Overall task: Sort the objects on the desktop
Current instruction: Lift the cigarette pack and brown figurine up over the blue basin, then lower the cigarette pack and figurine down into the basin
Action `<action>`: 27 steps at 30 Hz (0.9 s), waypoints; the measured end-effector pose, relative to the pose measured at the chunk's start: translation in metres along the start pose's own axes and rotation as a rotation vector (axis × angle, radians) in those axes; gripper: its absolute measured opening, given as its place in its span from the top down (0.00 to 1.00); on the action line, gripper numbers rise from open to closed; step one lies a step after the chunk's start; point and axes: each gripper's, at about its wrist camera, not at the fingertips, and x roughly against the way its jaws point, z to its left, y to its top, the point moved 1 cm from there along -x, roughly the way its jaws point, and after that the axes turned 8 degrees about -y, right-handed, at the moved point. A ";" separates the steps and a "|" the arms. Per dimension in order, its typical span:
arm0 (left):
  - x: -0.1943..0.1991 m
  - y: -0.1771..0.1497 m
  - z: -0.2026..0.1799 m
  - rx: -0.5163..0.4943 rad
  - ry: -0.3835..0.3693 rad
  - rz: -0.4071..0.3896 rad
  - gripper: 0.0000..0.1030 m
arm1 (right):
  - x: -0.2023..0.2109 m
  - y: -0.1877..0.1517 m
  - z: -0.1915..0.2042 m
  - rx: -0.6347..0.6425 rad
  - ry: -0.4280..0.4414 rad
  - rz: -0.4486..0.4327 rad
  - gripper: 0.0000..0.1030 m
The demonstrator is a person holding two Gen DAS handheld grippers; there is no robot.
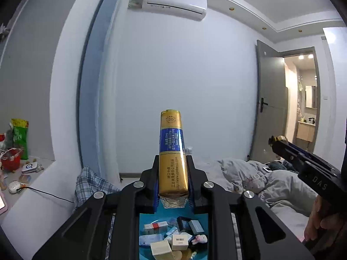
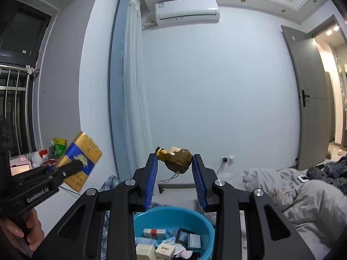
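Observation:
My left gripper (image 1: 172, 159) is shut on a gold and blue cigarette pack (image 1: 171, 143) that stands upright between the fingers, lifted high above the blue basin (image 1: 146, 217). The right wrist view shows that pack (image 2: 83, 151) tilted at the left. My right gripper (image 2: 174, 158) is shut on a small brown toy figure (image 2: 179, 159) with a yellow part and a hanging cord, held over the basin (image 2: 207, 225). From the left wrist view the right gripper (image 1: 278, 143) sits at the right edge with the toy (image 1: 282, 138) at its tip. Several small boxes lie in the basin.
A bed with a rumpled grey duvet (image 2: 303, 197) fills the right side, with a phone (image 2: 303, 178) on it. A plaid cloth (image 1: 91, 184) lies beside the basin. The windowsill (image 1: 32, 173) at the left holds snack bags, a red tub and small items. A grey door (image 1: 271, 108) stands open.

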 end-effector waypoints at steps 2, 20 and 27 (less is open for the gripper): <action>-0.003 -0.006 -0.001 0.001 0.001 0.004 0.79 | -0.004 -0.005 -0.002 -0.002 -0.001 0.016 0.69; -0.040 -0.030 0.009 0.029 0.002 0.081 0.79 | -0.018 -0.026 -0.003 0.023 0.036 0.044 0.69; -0.066 -0.042 0.022 0.088 -0.030 0.149 0.79 | -0.040 -0.040 0.000 0.027 0.050 0.095 0.69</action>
